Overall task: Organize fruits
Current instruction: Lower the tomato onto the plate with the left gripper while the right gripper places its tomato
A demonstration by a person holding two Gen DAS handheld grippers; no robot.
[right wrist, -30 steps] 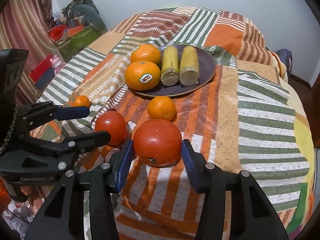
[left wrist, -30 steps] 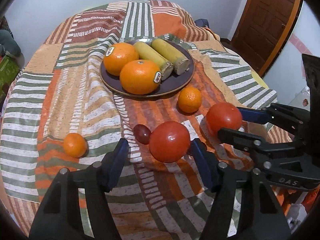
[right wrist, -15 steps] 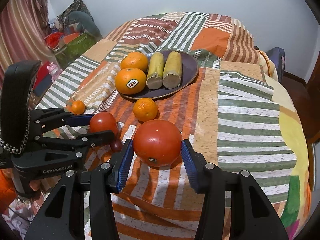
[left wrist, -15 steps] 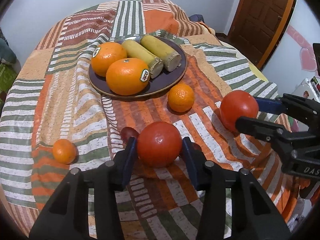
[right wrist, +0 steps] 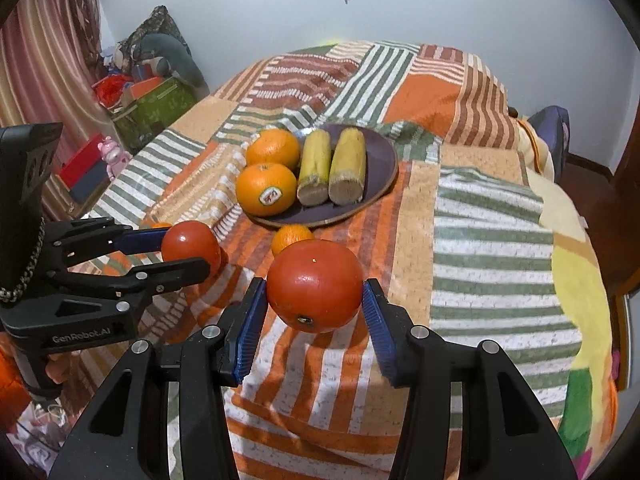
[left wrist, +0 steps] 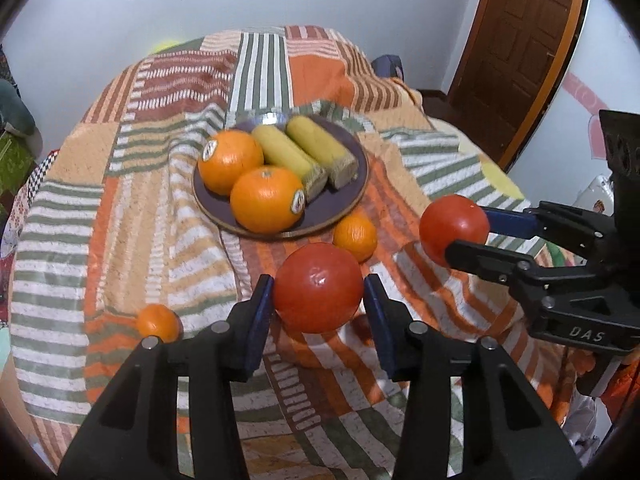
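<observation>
My left gripper is shut on a red tomato and holds it above the cloth. My right gripper is shut on a second red tomato, also lifted; it shows at the right of the left wrist view. The left gripper's tomato shows at the left of the right wrist view. A dark plate farther back holds two oranges and two yellow banana halves. A small mandarin lies just in front of the plate, another at the near left.
The fruit lies on a table under a striped patchwork cloth that hangs over the edges. A brown door is at the right. Boxes and toys are stacked by the curtain at the left.
The left gripper closed on its tomato and lifted it off the cloth. The right gripper also rose with its tomato. Both views pulled back and up from the table.
</observation>
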